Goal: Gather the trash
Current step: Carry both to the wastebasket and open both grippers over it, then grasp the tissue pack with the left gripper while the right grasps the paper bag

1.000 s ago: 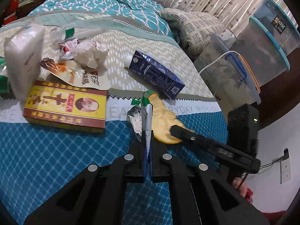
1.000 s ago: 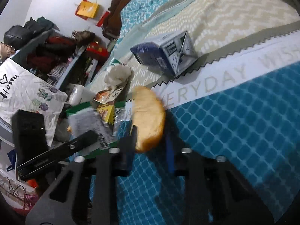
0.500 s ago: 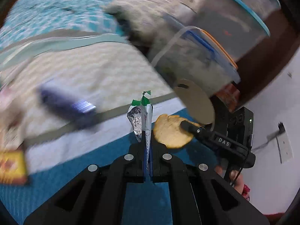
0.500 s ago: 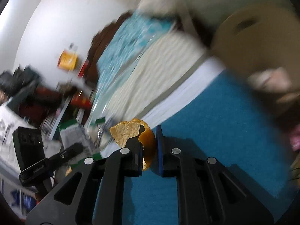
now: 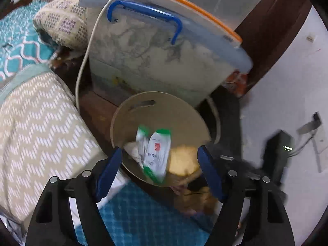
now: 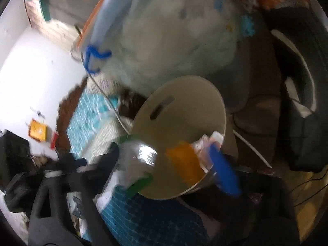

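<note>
I'm looking into a home bedroom. A quilted bed (image 5: 41,127) fills my left. Lidded storage bins (image 5: 160,61) crowd beside a pillow (image 5: 63,24).

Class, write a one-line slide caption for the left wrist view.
Left tool opening above the round bin, the green-and-white wrapper dropping free inside.

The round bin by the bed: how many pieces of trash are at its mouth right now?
2 that I can make out. A green-and-white wrapper is over the bin between the opening left gripper's fingers; a yellow-orange piece is just right of it. More may lie hidden inside.
</note>
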The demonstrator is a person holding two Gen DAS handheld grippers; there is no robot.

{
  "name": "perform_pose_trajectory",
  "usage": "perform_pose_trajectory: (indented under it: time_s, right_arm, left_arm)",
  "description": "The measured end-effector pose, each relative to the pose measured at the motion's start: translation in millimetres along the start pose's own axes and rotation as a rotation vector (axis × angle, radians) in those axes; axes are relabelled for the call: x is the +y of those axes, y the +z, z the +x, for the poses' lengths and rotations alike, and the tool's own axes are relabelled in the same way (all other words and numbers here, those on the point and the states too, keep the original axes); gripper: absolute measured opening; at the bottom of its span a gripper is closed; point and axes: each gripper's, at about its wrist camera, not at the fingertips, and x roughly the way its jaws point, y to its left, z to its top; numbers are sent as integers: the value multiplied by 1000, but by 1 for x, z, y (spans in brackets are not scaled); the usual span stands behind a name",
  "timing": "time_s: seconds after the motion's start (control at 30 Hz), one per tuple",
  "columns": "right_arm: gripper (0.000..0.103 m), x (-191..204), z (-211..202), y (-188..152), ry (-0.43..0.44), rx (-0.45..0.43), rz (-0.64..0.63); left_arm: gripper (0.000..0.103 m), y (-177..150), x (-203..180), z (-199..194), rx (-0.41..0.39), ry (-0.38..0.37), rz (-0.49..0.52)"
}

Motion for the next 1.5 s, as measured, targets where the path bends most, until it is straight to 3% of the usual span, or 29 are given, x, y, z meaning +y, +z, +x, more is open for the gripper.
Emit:
perform_pose_trajectory:
  time_s: [0.1,0.17,0.27,0.4,0.67,0.77,0.93,1.1,1.27,1.37,1.5]
  right_arm:
    - [88,14,-12,-6,10,-42,-46]
    - [88,20,-19,-10,33,-53,-60]
    - [89,35,-21,-20,73,-40,-95]
    - [89,76,-18,-42,153,21,-151]
    - [89,178,13,-125,311,232,-348]
    - [88,220,27,-166,354,323,-444]
    - [85,284,57,-239,410,491,-588]
    - [85,347,88,-294,407,554,-775]
    - [85,394,144,-324,355,589,-842]
    - [86,413,170,-339,315,598,-873]
    - [82,428,196,-364,286,628,-940]
  left_arm:
    - [68,-9,10,-12,-20,-10,-17]
    - [68,-21,18,-31,-62,23,2]
    - [69,-49,34,-72,-138,89,14]
    - [70,-97,72,-134,-232,167,-53]
    - [69,-217,169,-275,-385,399,-350]
    - [69,-266,206,-326,-442,533,-488]
    - [69,-318,251,-377,-509,688,-662]
    - [73,-333,273,-387,-542,671,-708]
    - [78,-320,283,-368,-525,633,-676]
    - [87,-307,286,-352,-499,664,-624]
    - [87,-288,293,-336,-476,715,-576]
